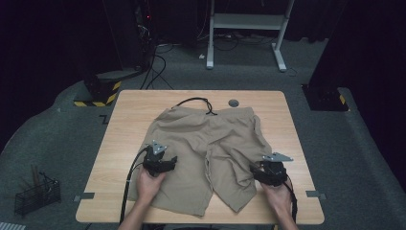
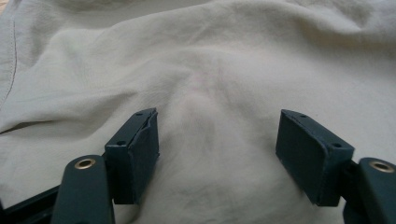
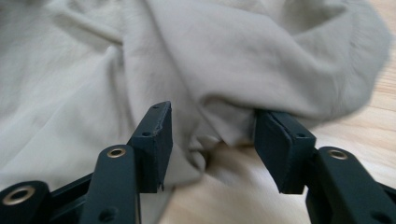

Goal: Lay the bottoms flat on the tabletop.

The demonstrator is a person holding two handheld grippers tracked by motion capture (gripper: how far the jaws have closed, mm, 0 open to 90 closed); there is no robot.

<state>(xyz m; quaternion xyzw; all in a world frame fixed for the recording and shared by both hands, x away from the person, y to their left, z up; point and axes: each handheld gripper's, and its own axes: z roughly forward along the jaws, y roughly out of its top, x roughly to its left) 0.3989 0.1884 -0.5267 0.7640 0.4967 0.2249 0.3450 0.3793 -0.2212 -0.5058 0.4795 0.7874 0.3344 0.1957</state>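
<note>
I see the tan shorts (image 1: 210, 153) spread flat across the middle of the table (image 1: 119, 143), waistband toward its far edge. My left gripper (image 2: 217, 144) sits over the shorts' left leg, jaws spread, nothing pinched. My right gripper (image 3: 210, 140) sits at the right leg's hem, jaws parted, cloth lying loose between them.

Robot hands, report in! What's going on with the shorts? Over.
Left gripper open over the shorts. Right gripper open, a fold between its jaws. Black drawstring lying clear.
</note>
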